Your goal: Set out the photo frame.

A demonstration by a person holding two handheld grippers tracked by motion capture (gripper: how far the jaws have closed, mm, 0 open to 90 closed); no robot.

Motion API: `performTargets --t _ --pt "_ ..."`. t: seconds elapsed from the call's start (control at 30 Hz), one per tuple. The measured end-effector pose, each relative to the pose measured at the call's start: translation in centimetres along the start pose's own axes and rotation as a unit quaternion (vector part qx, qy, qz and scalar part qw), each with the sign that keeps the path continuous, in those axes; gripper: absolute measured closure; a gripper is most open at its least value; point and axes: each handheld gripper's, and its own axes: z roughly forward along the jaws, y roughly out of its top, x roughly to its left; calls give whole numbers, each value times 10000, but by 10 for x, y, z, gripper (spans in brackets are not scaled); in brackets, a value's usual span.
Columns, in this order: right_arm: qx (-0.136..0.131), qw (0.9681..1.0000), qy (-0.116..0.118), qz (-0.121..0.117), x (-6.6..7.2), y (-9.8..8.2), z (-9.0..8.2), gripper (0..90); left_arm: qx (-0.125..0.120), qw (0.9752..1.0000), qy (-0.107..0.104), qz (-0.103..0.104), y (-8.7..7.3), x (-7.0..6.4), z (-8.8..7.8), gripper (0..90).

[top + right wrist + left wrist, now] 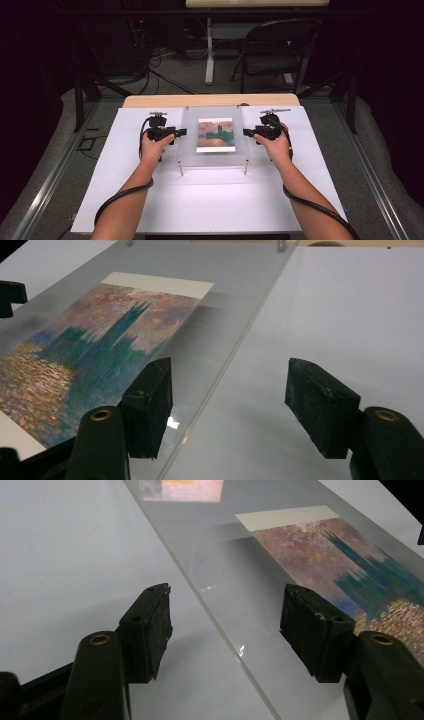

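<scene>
A clear acrylic plate (191, 146) stands on short metal posts over a colourful painted picture (215, 135) with a white border. My left gripper (181, 132) is at the plate's left edge and my right gripper (246, 132) at its right edge, both pointing inward. In the left gripper view the left gripper (227, 600) is open, the plate's edge (210, 610) running between its jaws with no pad pressing on it, and the picture (350, 560) lies beyond. The right gripper (230, 367) is likewise open astride the plate's edge (235, 355), beside the picture (100, 335).
The plate rests on a white board (210, 200) that covers a wooden table (150, 101). Two front posts (181, 169) (245, 167) hold the plate up. A folding chair (275, 50) and a table leg (209, 50) stand on the floor beyond.
</scene>
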Motion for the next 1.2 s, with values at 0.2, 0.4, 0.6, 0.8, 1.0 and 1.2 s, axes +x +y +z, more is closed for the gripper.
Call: performTargets --t 0.2,0.4,0.6,0.8,1.0,1.2 --pt "33 10000 15 37 4 2 6 352 20 9999 -75 -77 -1 -1 5 370" --pt "105 9998 134 89 9 3 15 352 48 9997 -166 -189 0 -2 9 368" --pt "157 9996 190 108 13 3 19 352 60 9994 -219 -257 0 -3 11 365" --pt "196 9993 265 165 15 2 23 346 88 9994 -229 -231 1 -5 13 352" --pt "219 9992 277 171 17 4 28 313 116 9993 -223 -274 3 -5 16 333" --pt "255 9989 283 280 15 6 32 295 181 9993 -209 -252 7 -3 18 324"
